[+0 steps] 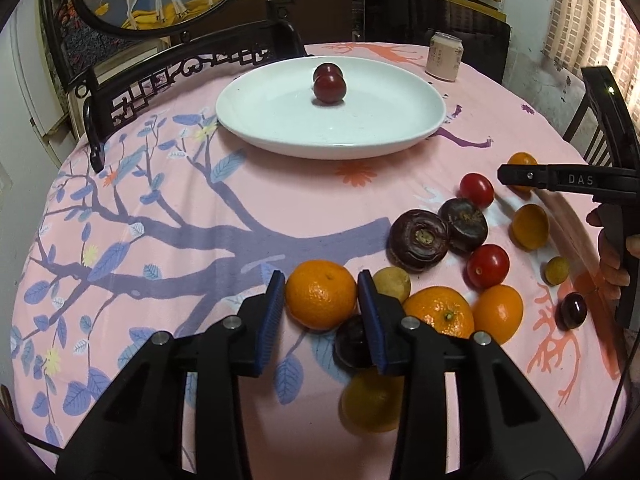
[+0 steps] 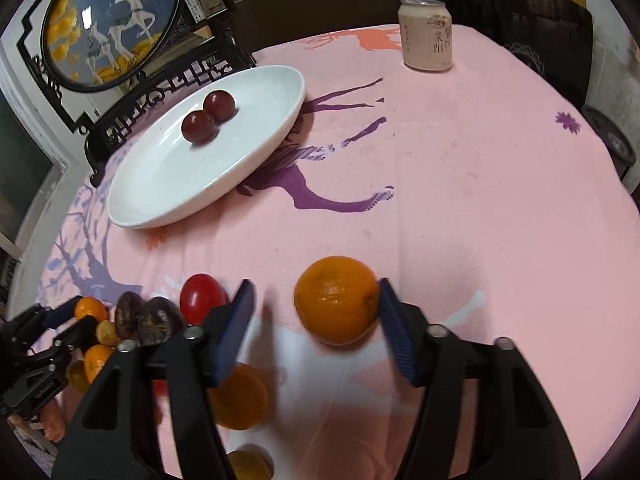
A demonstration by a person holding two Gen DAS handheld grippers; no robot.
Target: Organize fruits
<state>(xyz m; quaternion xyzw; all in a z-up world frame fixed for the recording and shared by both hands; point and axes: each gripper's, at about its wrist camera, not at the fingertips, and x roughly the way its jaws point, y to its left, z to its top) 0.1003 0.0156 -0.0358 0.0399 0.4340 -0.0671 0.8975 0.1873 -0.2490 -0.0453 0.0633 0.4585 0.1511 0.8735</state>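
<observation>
The left tongs point(image 1: 322, 300) stand open around a mandarin point(image 1: 321, 294) near the front edge of the tabletop point(image 1: 240, 184); its dimpled orange skin fills nearly the whole gap between the blue pads point(image 1: 270, 316), and whether either pad touches it cannot be told. The right tongs point(image 2: 316, 328) are open wider, with a smooth, round orange point(image 2: 337, 299) between them, its side against or just beside the right-hand pad and well clear of the other.

Most of the fruit lies in a loose cluster toward the front right of the tabletop. Just right of the mandarin is a small yellow-green fruit point(image 1: 394, 282), then a second mandarin point(image 1: 440, 312) with a green stem scar, touching a plain orange fruit point(image 1: 500, 312). Behind these sit two dark purple, wrinkled fruits point(image 1: 438, 236) pressed side by side, one showing a dry brown stem end. Two glossy cherry tomatoes point(image 1: 489, 266) flank them, one in front and one behind. Further right are an orange half-round fruit point(image 1: 530, 226), a small olive-yellow one point(image 1: 557, 270) and a dark cherry-like one point(image 1: 573, 311). A dark fruit and a blurred yellow one lie under the left tongs.

A white plate point(image 1: 280, 120) toward the far edge of the tabletop holds two dark red plums point(image 1: 329, 87), touching each other near its middle. A pale drink can point(image 2: 426, 34) stands upright near the far edge, well apart from the fruit.
</observation>
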